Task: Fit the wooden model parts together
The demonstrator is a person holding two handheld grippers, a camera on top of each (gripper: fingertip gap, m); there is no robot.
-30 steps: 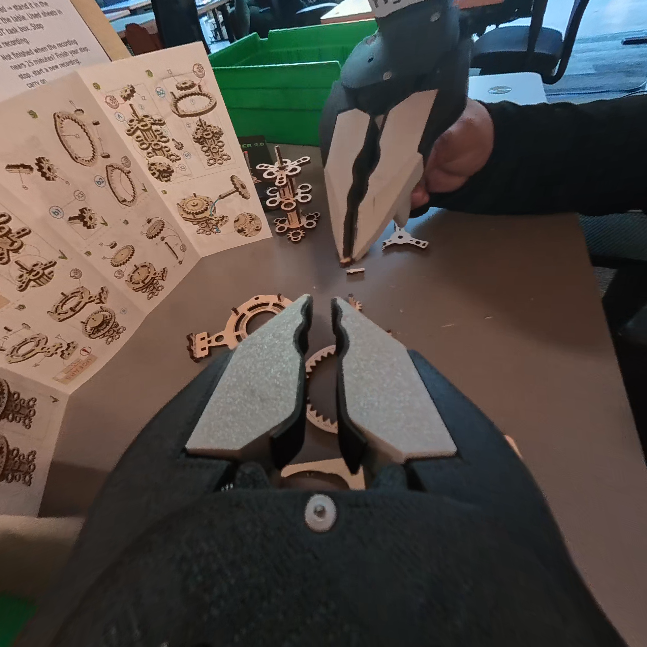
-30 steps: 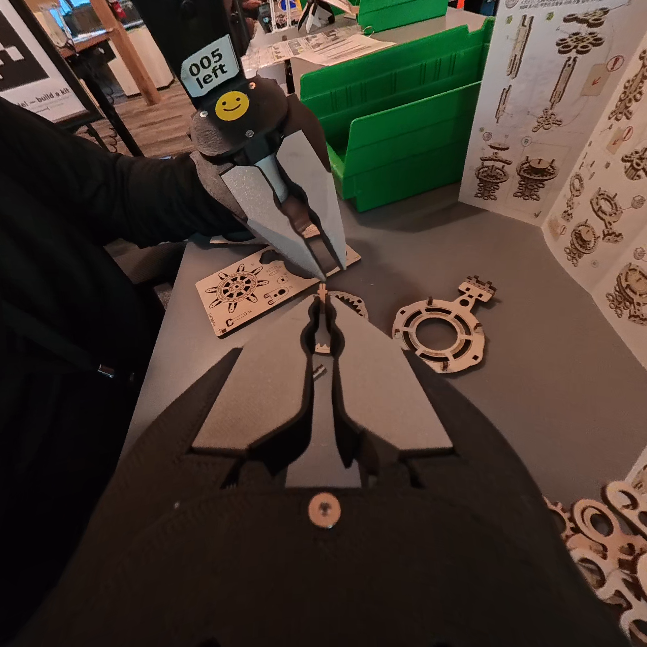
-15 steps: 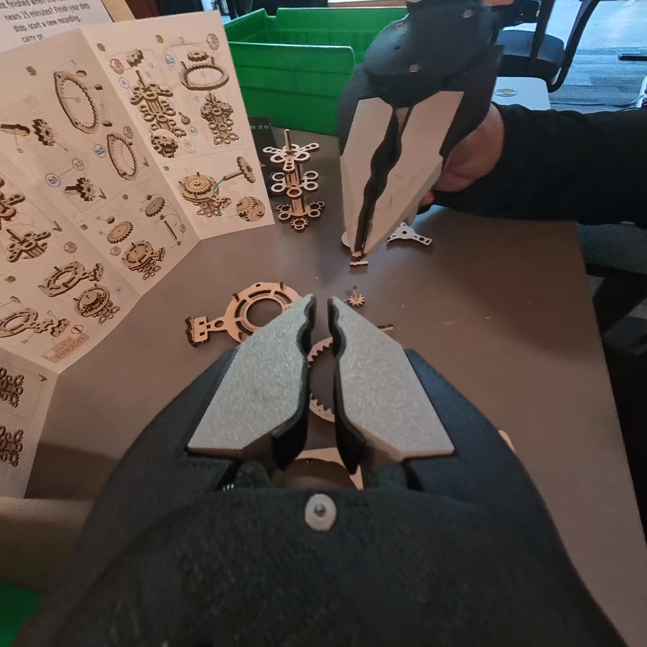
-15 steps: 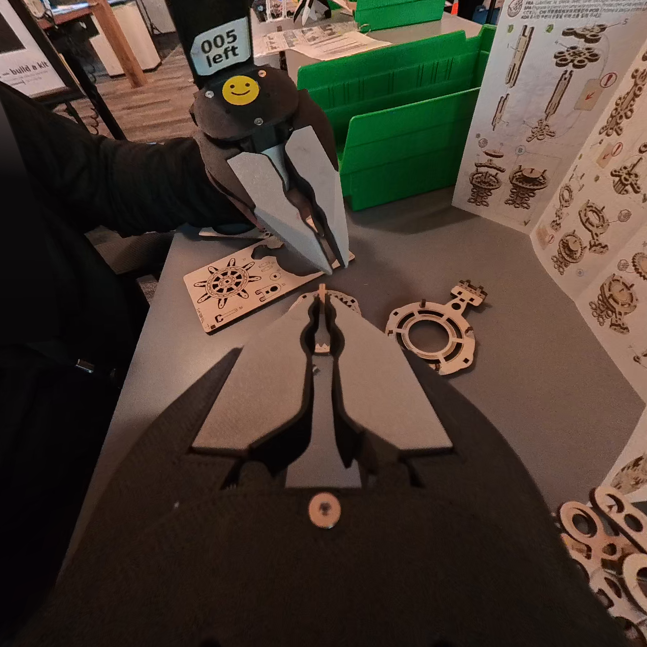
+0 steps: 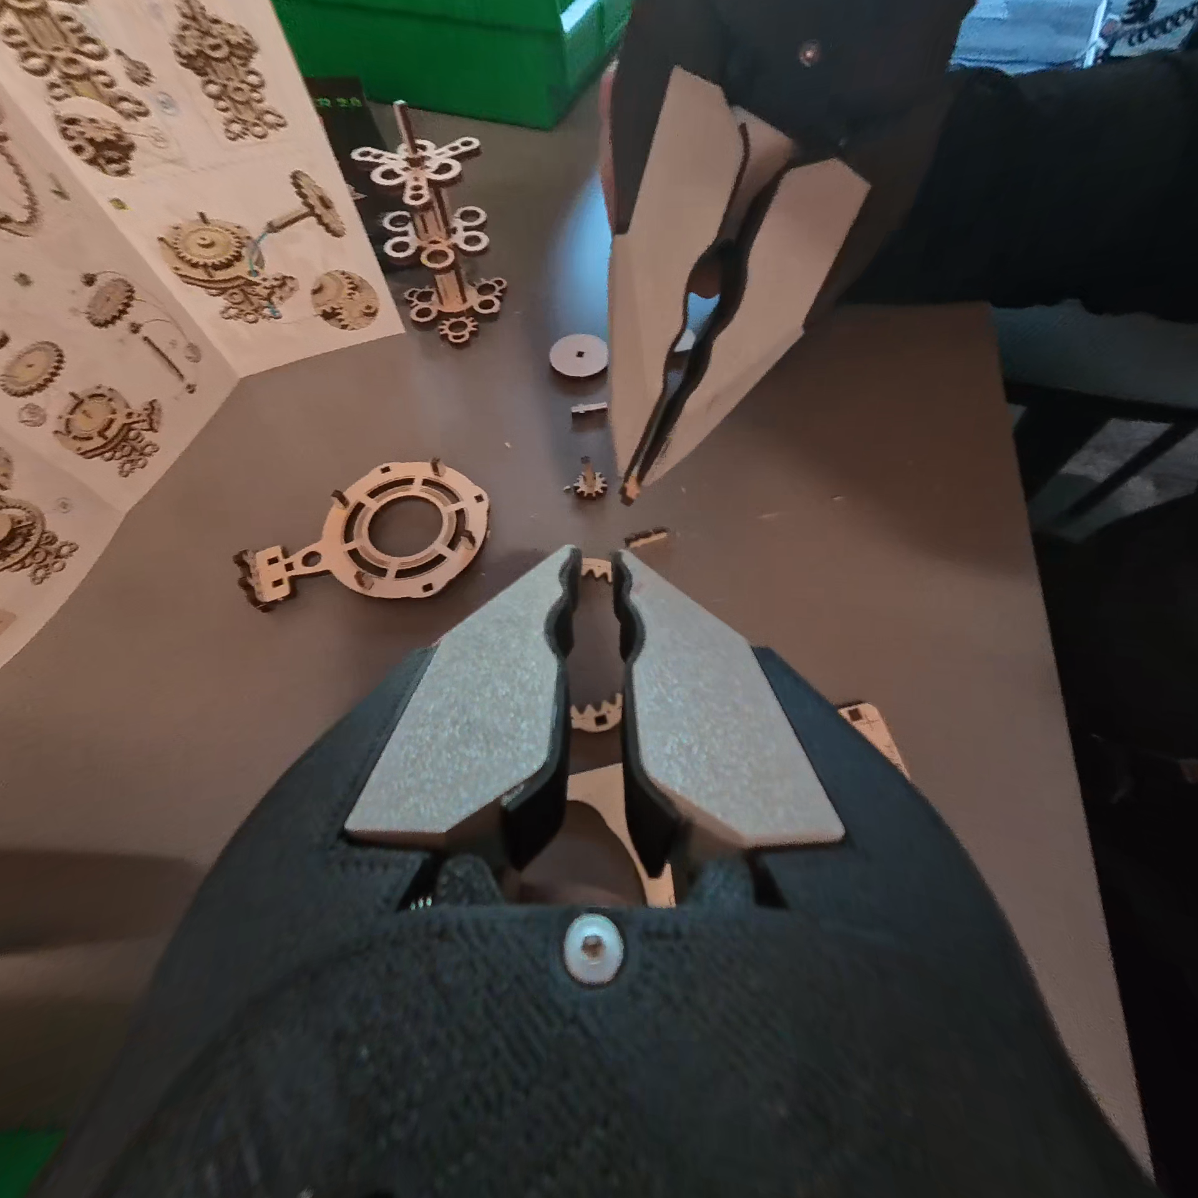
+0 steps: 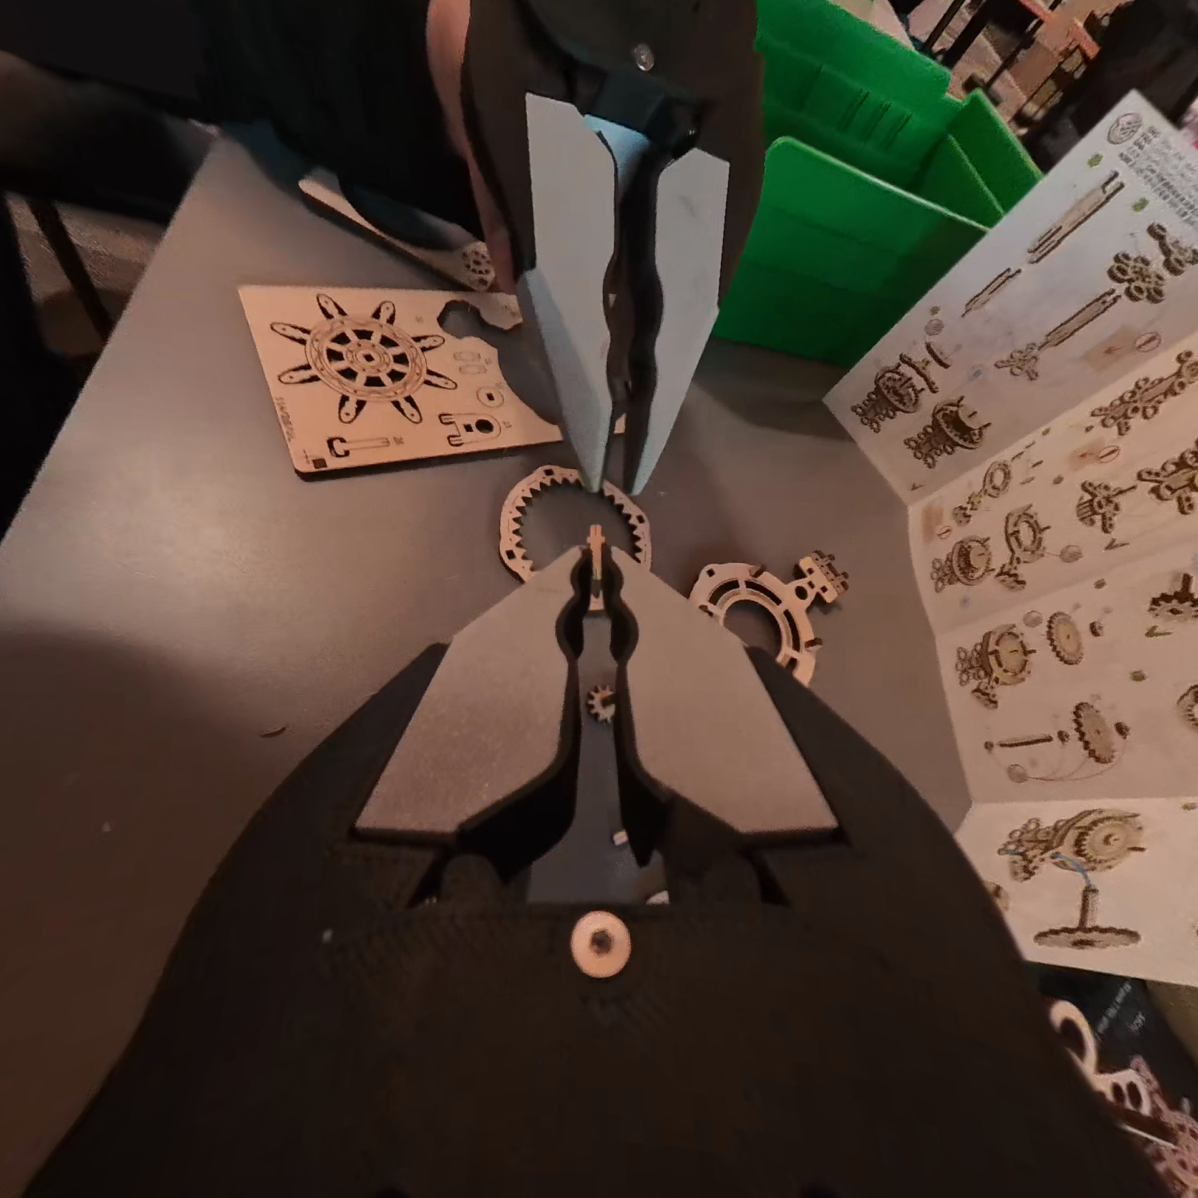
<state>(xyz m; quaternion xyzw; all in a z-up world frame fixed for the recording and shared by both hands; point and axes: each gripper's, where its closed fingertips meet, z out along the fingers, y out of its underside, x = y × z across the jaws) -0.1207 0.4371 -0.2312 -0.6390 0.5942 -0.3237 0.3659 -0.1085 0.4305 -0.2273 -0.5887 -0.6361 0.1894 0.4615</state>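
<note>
My right gripper (image 6: 595, 559) is shut on a small wooden pin (image 6: 595, 541) that sticks out past its tips, just above the grey table. It also shows in the left wrist view (image 5: 632, 486), tips down beside a small gear on a peg (image 5: 587, 483). An inner-toothed wooden ring (image 6: 518, 538) lies flat in front of it. My left gripper (image 5: 593, 557) is narrowly open and empty, and its fingertips (image 6: 591, 476) rest at the ring's far edge. The ring also shows between the left fingers (image 5: 596, 570). A round frame with a handle (image 5: 389, 538) lies to the left.
A folded instruction sheet (image 5: 129, 259) stands along the left. Green bins (image 5: 454, 52) are behind. A stacked wooden assembly (image 5: 434, 240), a disc (image 5: 579, 354) and a loose peg (image 5: 588, 408) lie beyond. A wooden part sheet with a wheel (image 6: 389, 376) lies near the table edge. Less than 4 cm separates the two grippers' tips.
Both grippers have come lower and closer together over the toothed ring. The right gripper has carried the pin towards the left gripper, past the small gear.
</note>
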